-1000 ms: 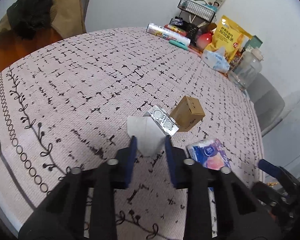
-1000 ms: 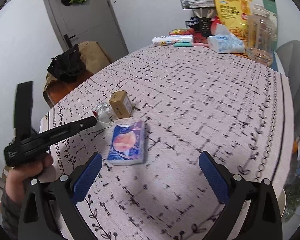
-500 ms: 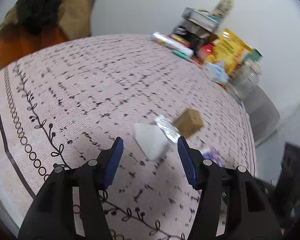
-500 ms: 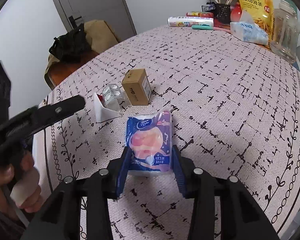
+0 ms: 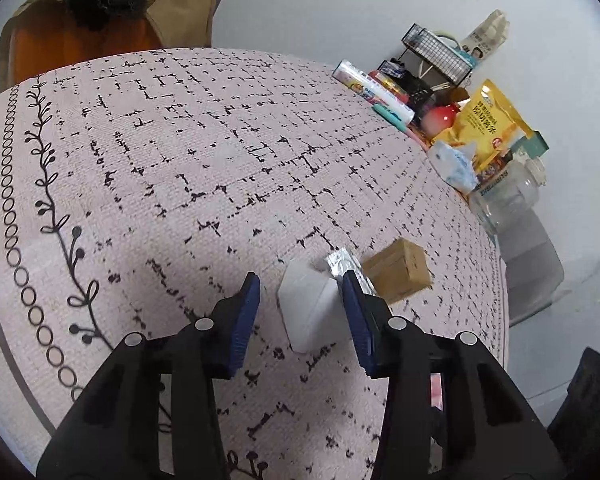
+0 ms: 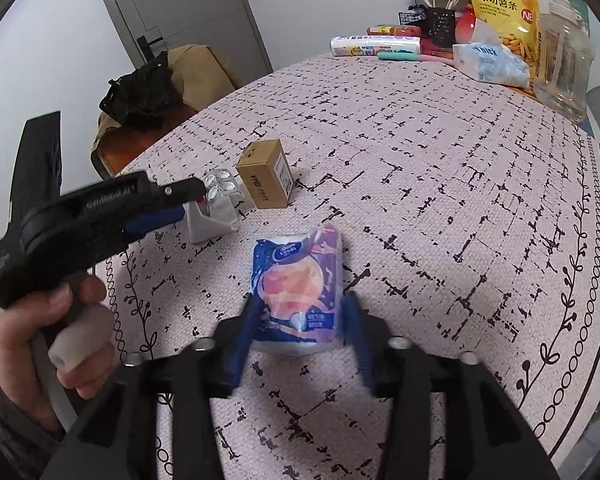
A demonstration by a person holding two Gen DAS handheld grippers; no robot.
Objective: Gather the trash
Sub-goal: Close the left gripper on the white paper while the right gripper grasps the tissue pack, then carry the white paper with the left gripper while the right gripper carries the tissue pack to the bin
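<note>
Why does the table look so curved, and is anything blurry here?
Both views: fisheye lenses bow the table and darken the corners. Right wrist view: the right claw around the tissue pack is smeared by motion blur. Left wrist view: the cardboard box looks slightly soft. Lighting is even, shadows faint.

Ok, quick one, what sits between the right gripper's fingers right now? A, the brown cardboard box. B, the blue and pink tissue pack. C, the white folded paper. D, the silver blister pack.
B: in the right wrist view the right gripper has its blue fingers on either side of the tissue pack, while the cardboard box, blister pack and white paper lie farther off, near the left gripper.
</note>
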